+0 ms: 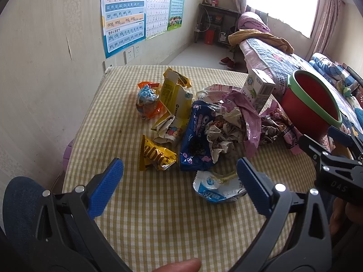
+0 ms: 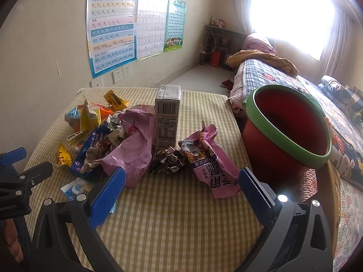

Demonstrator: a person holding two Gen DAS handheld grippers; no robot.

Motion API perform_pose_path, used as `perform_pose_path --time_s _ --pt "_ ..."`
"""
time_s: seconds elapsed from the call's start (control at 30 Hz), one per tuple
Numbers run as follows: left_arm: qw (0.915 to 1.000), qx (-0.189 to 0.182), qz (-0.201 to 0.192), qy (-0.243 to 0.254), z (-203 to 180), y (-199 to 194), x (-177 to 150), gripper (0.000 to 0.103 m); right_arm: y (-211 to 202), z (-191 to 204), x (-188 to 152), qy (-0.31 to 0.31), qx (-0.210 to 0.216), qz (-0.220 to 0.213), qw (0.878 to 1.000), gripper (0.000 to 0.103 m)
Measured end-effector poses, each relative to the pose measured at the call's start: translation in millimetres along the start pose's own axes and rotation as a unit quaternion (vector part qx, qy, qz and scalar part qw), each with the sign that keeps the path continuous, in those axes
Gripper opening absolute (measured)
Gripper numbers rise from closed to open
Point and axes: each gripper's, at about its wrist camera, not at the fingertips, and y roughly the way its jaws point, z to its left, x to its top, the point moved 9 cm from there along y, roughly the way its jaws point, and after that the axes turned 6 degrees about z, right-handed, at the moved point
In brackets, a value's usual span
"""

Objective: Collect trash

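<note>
Crumpled snack wrappers (image 1: 199, 131) lay heaped on the checked tablecloth (image 2: 172, 215); a small drink carton (image 2: 167, 116) stood upright, barcode facing the right camera. Left gripper (image 1: 179, 187) and right gripper (image 2: 181, 193) both gaped, holding nothing.

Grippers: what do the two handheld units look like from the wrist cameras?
Both match: the left gripper and right gripper have black, curved, ribbed plastic arms with silver rivets and blue textured pads. The right unit's body, seen from the left camera, bears pale lettering "DAS". Dark blue denim shows beside the left unit.
</note>
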Motion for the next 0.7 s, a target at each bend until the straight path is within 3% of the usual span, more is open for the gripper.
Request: perform_pose_path --time_s 0.43,0.7 --pt "0.9996 -0.01 0.002 -0.026 12.1 -0.4 3.0 0.098 -2.6 -1.8 2.3 0.002 0.0 -0.002 1.0 0.096" --pt "0.9966 -0.019 0.036 -0.072 32.8 12.2 3.8 0.098 3.4 -17.2 9.8 0.008 0.007 0.01 1.0 0.096"
